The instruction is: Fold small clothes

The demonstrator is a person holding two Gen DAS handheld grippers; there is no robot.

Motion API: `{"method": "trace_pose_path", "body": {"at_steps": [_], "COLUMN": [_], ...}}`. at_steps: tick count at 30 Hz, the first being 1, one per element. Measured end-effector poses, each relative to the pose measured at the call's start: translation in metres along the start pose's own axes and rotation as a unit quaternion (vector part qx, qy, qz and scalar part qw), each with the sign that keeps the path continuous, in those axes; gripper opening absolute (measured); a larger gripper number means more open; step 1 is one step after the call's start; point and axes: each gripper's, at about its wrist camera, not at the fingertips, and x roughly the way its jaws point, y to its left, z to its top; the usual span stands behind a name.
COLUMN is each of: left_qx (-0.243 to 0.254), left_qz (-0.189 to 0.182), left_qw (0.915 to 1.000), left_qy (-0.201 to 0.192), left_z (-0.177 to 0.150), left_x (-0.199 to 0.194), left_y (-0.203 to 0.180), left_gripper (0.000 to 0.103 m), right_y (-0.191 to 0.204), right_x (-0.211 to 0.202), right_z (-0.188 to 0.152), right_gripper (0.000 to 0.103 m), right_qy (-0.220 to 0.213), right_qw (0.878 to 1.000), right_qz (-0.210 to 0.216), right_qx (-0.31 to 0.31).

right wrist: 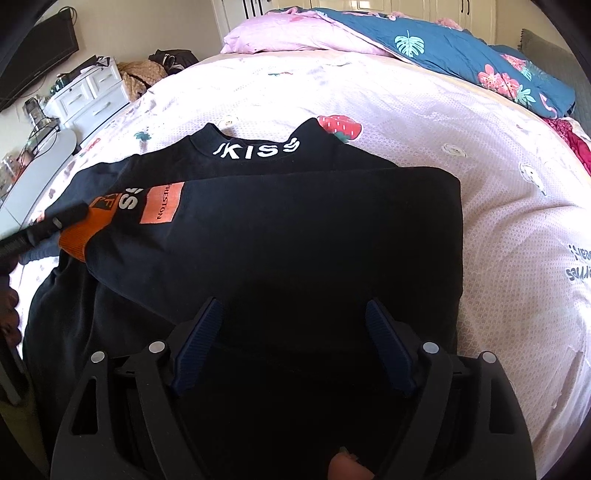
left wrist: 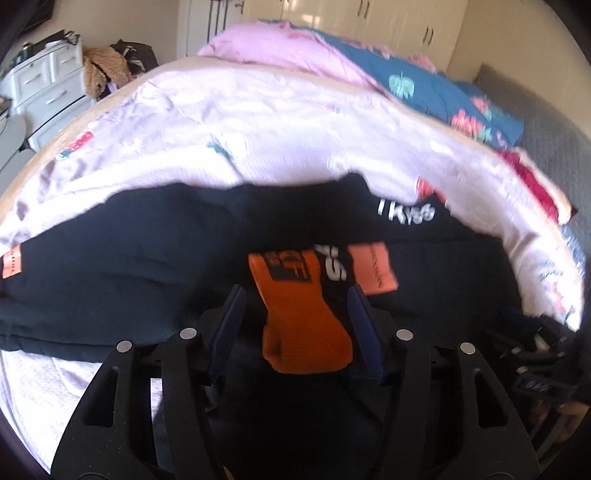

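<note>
A black sweatshirt [right wrist: 280,229] with white "KISS" lettering on its collar lies on the bed, its right side folded over the body. One sleeve ends in an orange cuff [left wrist: 303,317], with an orange patch [left wrist: 373,269] beside it. My left gripper [left wrist: 295,299] is open with the orange cuff lying between its fingers; it also shows at the left edge of the right wrist view [right wrist: 62,221], touching the cuff [right wrist: 79,236]. My right gripper [right wrist: 293,314] is open and empty just above the sweatshirt's lower body.
The pink printed bedsheet [right wrist: 498,229] covers the bed. A blue floral quilt [right wrist: 480,59] and a pink pillow [right wrist: 291,33] lie at the head. White drawers [right wrist: 92,96] and piled clothes [right wrist: 144,74] stand beyond the bed's left side.
</note>
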Motion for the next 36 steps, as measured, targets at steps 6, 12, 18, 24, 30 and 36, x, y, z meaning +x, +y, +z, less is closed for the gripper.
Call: {"method": "trace_pose_path", "body": {"at_steps": [6, 12, 18, 24, 30, 36], "left_qx": [0.015, 0.002, -0.013, -0.025, -0.037, -0.047], "left_qz": [0.038, 0.019, 0.007, 0.012, 0.022, 0.042], "left_qw": [0.9988, 0.9998, 0.9999, 0.9994, 0.9988, 0.9974], "left_qy": [0.026, 0.008, -0.008, -0.021, -0.023, -0.034], "left_z": [-0.008, -0.002, 0.0, -0.003, -0.007, -0.013], "left_x": [0.022, 0.002, -0.017, -0.029, -0.037, -0.047], "left_y": [0.003, 0.004, 0.004, 0.011, 0.02, 0.031], "left_gripper": [0.059, 0.071, 0.092, 0.094, 0.094, 0.094], "right_y": [-0.002, 0.005, 0.018, 0.029, 0.039, 0.052], "right_x": [-0.004, -0.029, -0.045, -0.048, -0.053, -0.055], "right_z": [0.001, 0.006, 0.009, 0.008, 0.008, 0.007], "right_gripper": [0.083, 0.088, 0.097, 0.098, 0.098, 0.098], "right_qy": [-0.006, -0.066, -0.101, -0.112, -0.122, -0.128], "right_qw": [1.0, 0.998, 0.995, 0.994, 0.992, 0.991], "right_qz": [0.006, 0.017, 0.015, 0.013, 0.014, 0.016], "right_qx": [0.007, 0.006, -0.007, -0.014, -0.015, -0.025]}}
